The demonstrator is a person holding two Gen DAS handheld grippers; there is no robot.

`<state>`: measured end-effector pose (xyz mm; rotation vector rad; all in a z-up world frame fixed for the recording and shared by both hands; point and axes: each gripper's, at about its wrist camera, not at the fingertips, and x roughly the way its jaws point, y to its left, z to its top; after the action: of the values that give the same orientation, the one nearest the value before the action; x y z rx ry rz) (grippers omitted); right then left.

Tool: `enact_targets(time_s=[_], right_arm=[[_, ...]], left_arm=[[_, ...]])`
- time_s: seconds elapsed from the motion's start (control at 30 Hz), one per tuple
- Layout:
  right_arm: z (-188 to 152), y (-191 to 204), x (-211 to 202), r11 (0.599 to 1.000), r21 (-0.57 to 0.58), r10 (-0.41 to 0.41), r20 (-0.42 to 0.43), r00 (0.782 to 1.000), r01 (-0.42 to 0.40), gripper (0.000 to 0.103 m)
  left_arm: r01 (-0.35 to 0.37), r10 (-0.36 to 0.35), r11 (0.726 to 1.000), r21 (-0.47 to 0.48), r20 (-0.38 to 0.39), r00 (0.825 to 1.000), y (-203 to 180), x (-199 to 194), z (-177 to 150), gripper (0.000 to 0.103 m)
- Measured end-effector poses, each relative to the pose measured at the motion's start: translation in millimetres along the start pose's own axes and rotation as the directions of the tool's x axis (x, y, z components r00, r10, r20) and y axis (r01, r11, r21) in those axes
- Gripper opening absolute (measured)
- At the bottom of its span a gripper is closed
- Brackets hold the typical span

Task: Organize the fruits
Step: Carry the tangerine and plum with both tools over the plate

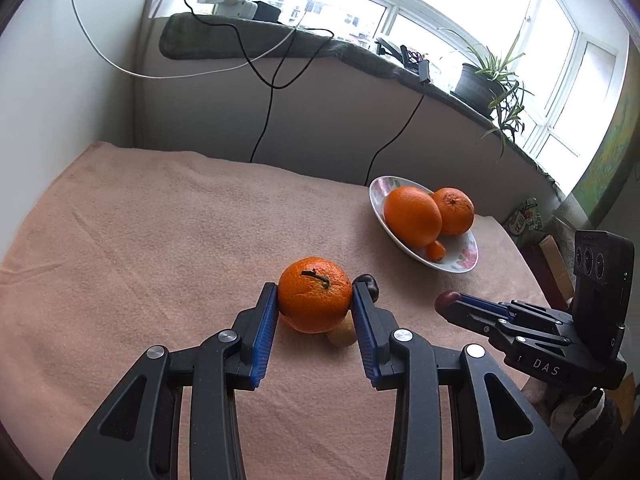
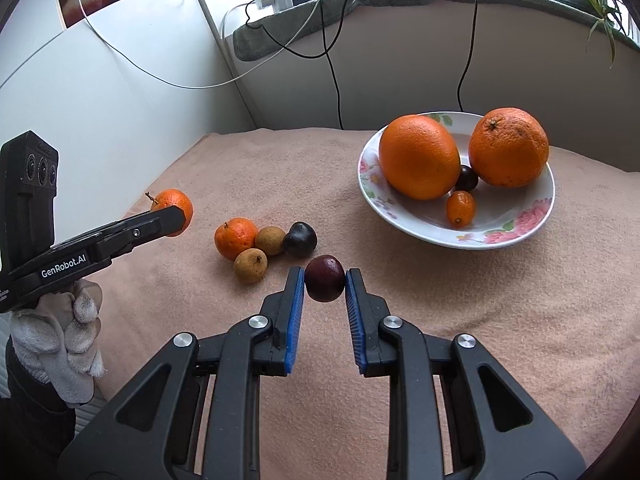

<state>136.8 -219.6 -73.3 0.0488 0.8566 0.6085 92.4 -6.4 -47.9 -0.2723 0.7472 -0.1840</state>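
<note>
Left wrist view: left gripper (image 1: 314, 300) pinches mandarin (image 1: 313, 300) at frame centre, stem tilted toward upper left. Bowl (image 1: 464, 258) at right holds 2 oranges, 1 kumquat.

Right wrist view: right gripper (image 2: 325, 279) pinches dark plum (image 2: 324, 278), centre frame. Flowered bowl upper right holds 2 oranges (image 2: 419, 157), kumquat (image 2: 461, 208) with long axis near vertical, dark fruit (image 2: 467, 178).

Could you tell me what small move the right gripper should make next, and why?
Probably carry it forward and right over the floral bowl. The right gripper has its jaws shut on the dark plum, apparently lifted off the cloth, and the bowl already holds two oranges with bare space near its front rim.
</note>
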Motion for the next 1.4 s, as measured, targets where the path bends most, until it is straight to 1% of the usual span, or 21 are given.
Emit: enact_targets(time_s=[0.4,0.8,1.4], right_arm=[[1.8,-21.5,-27.8,0.998,0.047,-0.030,0.057,0.998,0.028,0.022],[6.0,-49.2,-47.0,0.994,0.085,-0.071,0.103,0.992,0.063,0.022],[22.4,-87.0,-44.6,0.988,0.124,-0.106,0.112,0.988,0.092,0.022]], left_arm=[[0.061,-0.061,0.997,0.055,-0.008,0.998,-37.8,4.8,0.3,0.035],[0.110,-0.108,0.989,0.099,-0.029,0.994,-71.1,21.0,5.0,0.035],[0.154,-0.141,0.975,0.162,-0.089,0.986,-114.8,61.0,16.0,0.035]])
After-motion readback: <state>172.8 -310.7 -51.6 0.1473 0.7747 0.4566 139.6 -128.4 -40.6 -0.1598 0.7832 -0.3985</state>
